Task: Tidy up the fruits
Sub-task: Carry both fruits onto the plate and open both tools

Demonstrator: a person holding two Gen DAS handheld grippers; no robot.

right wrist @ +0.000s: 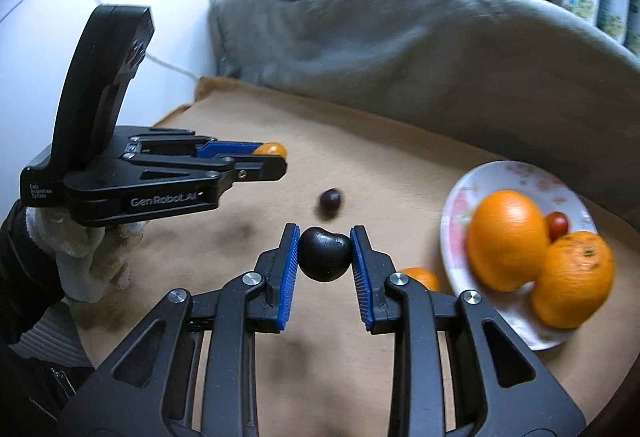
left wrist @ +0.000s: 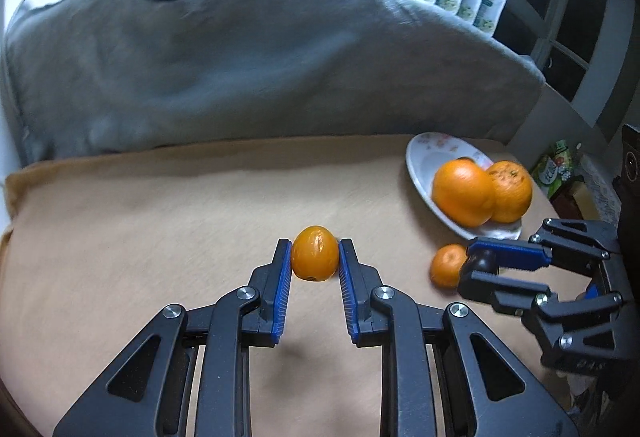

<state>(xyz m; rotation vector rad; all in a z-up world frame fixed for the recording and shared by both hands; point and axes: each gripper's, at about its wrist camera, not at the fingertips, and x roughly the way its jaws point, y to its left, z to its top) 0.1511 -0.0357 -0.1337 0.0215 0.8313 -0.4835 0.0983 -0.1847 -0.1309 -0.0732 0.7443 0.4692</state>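
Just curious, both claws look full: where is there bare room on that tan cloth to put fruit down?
The tan cloth is bare between the grey blanket and the left gripper. It is crowded around the plate, holding two oranges, with a small orange beside it.

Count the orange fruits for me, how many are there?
4: two big ones on the plate, a small one on the mat beside it, one in the left tool. More may be hidden.

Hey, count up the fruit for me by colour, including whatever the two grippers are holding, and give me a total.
Orange: 4, namely two large oranges on the floral plate, a small one beside the plate, and one in the left gripper.
Dark, near-black: 2, one in the right gripper, one on the tan cloth.
Red: 1, small, on the plate.
Total: 7
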